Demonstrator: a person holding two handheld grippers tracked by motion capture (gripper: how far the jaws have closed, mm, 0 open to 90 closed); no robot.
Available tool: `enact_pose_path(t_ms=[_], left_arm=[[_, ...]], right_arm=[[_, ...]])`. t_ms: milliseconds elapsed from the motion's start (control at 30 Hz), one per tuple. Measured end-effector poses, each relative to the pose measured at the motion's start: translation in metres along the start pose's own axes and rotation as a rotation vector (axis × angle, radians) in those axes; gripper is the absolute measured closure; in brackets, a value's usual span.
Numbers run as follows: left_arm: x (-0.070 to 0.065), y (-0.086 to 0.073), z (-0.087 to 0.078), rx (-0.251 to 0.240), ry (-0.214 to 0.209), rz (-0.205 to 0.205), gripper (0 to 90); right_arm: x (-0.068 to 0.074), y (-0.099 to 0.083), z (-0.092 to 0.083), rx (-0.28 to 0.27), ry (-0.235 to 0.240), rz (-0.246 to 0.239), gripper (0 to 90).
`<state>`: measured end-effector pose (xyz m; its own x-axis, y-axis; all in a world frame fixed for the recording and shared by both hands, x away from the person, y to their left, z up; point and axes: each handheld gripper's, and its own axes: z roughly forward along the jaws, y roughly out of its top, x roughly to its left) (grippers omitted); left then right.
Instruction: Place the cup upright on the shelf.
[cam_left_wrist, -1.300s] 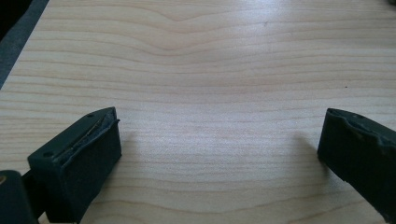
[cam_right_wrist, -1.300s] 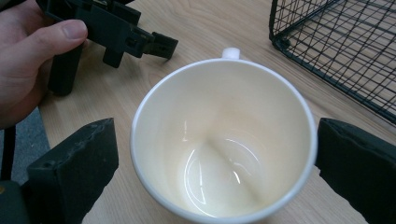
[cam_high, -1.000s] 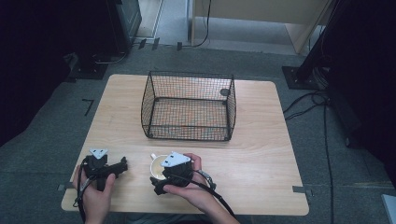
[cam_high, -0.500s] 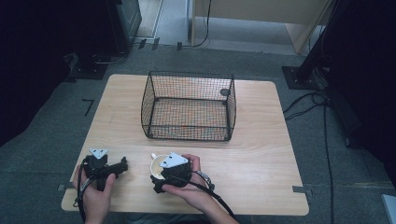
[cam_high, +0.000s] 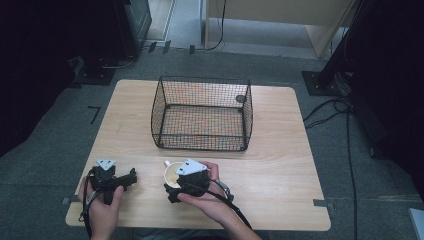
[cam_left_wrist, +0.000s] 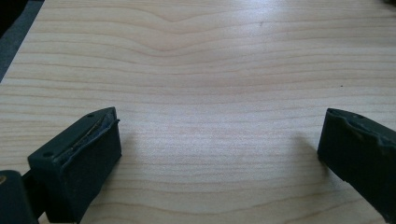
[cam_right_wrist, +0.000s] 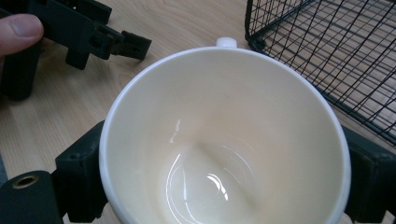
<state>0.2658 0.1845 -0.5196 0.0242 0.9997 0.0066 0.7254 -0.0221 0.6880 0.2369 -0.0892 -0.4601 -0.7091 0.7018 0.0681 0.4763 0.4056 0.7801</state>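
Observation:
A white cup (cam_high: 171, 174) stands on the wooden table (cam_high: 280, 175) near its front edge, just in front of the wire basket. My right gripper (cam_high: 174, 181) is shut on the white cup (cam_right_wrist: 224, 140), one black jaw pressed to each side of its wall. The cup is empty and glossy inside. Its small handle points away from the camera, toward the basket. My left gripper (cam_high: 131, 177) rests at the front left of the table, and in its own view it (cam_left_wrist: 219, 149) is open over bare wood.
A black wire basket (cam_high: 202, 145), empty, stands in the middle of the table; its near corner (cam_right_wrist: 327, 56) is close beyond the cup. The left gripper (cam_right_wrist: 126, 44) and a thumb lie to the cup's left. Dark stands and cables ring the table on grey carpet.
The right gripper has shifted slightly left around the cup. The left gripper and the basket have stayed put.

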Motion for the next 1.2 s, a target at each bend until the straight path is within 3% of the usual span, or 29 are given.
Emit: enact_pose_path(t_ms=[700, 1200], left_arm=[[0.0, 0.0, 0.0, 0.003, 0.0, 0.002, 0.0], [0.0, 0.0, 0.0, 0.0, 0.0, -0.002, 0.0]], right_arm=[[-0.024, 0.032, -0.029, -0.057, -0.03, -0.005, 9.5], [-0.049, 0.055, -0.052, -0.114, -0.094, -0.007, 9.5]])
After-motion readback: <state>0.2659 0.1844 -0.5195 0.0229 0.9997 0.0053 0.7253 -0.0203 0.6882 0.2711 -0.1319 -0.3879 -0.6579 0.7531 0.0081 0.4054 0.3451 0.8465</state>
